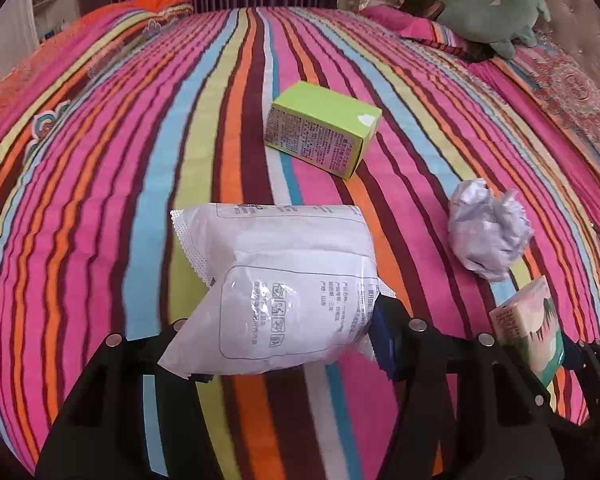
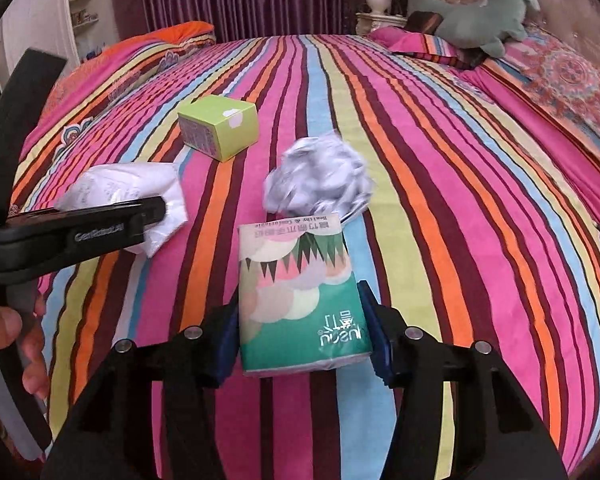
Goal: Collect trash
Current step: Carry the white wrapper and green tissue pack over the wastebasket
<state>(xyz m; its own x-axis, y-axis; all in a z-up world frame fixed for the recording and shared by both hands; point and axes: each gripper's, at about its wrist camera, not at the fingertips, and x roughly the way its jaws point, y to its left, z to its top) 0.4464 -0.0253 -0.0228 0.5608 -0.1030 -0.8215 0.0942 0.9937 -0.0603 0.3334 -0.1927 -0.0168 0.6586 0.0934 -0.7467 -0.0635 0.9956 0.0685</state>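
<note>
On a bed spread with a striped quilt [image 1: 100,184], two hand-held grippers each grip a piece of trash. The left gripper [image 1: 284,344] is clamped on a white pouch [image 1: 276,280], its black jaws pressing the pouch's near end from both sides; the pouch juts forward over the quilt, though whether its far end rests on the cloth cannot be told. From the right wrist view the same gripper [image 2: 152,210] enters from the left, the pouch [image 2: 120,188] bunched at its tip, and the person's left hand [image 2: 16,344] shows at the frame's edge.

The right gripper [image 2: 300,340] is clamped on a tissue pack [image 2: 296,296], green with pale circles, held between blue pads [image 2: 228,344]. That pack [image 1: 532,320] also appears at the lower right of the left wrist view.

Just beyond the pack lies a paper ball [image 2: 320,180], crumpled and white, loose on the quilt [image 2: 460,200]; the left view shows it [image 1: 488,232] to the right of the pouch.

Farther out sits a green box [image 1: 324,128], untouched, seen too from the right [image 2: 220,126].

At the head of the bed, a green plush toy [image 2: 480,16] sprawls over pillows [image 2: 420,46].
</note>
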